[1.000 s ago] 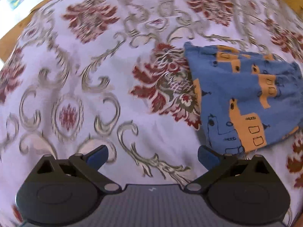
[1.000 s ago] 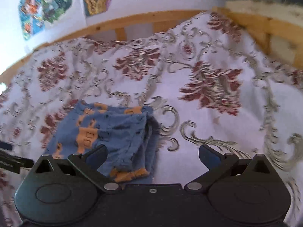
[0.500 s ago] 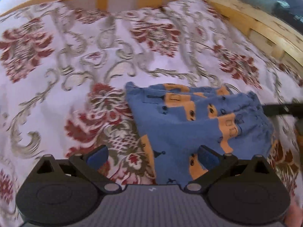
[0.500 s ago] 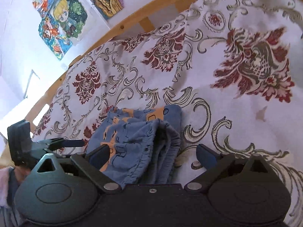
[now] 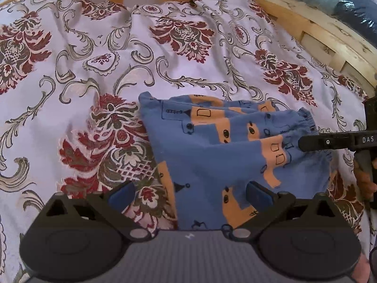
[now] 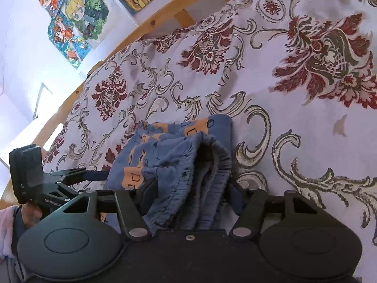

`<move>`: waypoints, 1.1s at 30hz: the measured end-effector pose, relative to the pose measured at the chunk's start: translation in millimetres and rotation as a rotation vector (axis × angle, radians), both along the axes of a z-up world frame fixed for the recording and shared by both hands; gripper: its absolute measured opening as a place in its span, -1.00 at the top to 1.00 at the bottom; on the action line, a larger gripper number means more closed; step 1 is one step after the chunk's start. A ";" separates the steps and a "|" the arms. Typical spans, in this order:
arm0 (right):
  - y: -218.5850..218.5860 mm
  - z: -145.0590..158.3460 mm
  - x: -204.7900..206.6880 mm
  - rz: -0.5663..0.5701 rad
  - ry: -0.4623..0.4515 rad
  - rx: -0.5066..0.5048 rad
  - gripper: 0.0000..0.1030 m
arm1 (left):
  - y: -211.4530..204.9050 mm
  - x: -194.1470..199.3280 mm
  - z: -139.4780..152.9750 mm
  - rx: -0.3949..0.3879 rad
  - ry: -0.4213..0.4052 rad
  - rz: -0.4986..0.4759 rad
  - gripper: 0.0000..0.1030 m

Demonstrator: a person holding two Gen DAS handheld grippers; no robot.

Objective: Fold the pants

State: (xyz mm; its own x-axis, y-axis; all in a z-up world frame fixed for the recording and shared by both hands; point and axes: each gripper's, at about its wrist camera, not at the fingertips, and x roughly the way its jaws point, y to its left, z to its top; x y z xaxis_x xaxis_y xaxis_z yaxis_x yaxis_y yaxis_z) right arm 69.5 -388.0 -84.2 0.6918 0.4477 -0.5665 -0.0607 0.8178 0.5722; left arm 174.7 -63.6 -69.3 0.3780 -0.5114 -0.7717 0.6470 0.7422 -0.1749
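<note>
The near edge of the pants (image 5: pixel 212 155) runs under the left tongs (image 5: pixel 188 194) and out of sight. Those tongs stand spread wide over that edge, one finger on cloth, one above the bedspread (image 5: pixel 99 54). The right tongs (image 6: pixel 188 192) pinch the bunched waistband end. The folded pants lie on the bed, its wooden frame (image 5: pixel 329 33) behind and pictures (image 6: pixel 75 16) on the wall.

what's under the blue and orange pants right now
The pants lie folded on a floral bedspread, which shows all around them. The pattern beneath is covered. The right gripper has closed its fingers on the bunched waistband end, hiding what lies under there.
</note>
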 end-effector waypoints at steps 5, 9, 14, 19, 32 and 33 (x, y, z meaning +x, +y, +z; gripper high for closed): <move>2.7 0.0 0.7 -0.002 -0.001 -0.011 -0.29 | 0.2 0.0 -1.7 0.005 0.010 0.001 -0.96; 3.5 0.0 0.1 0.002 -0.003 0.002 -0.16 | -0.1 -0.9 -2.5 0.008 0.007 -0.009 -0.81; 9.4 1.1 -0.5 0.002 -0.008 -0.039 0.27 | 0.0 -2.7 -0.9 0.009 -0.009 -0.002 -0.51; 17.6 4.6 -2.1 -0.005 -0.018 -0.085 0.37 | -2.6 -6.4 0.8 0.009 -0.006 -0.007 -0.13; 46.0 19.2 -10.5 -0.008 -0.076 -0.300 0.48 | -1.6 -7.4 3.2 0.012 -0.024 0.025 0.34; 49.7 20.2 -11.1 -0.005 -0.081 -0.328 0.48 | -1.8 -7.9 3.8 0.015 -0.027 0.030 0.38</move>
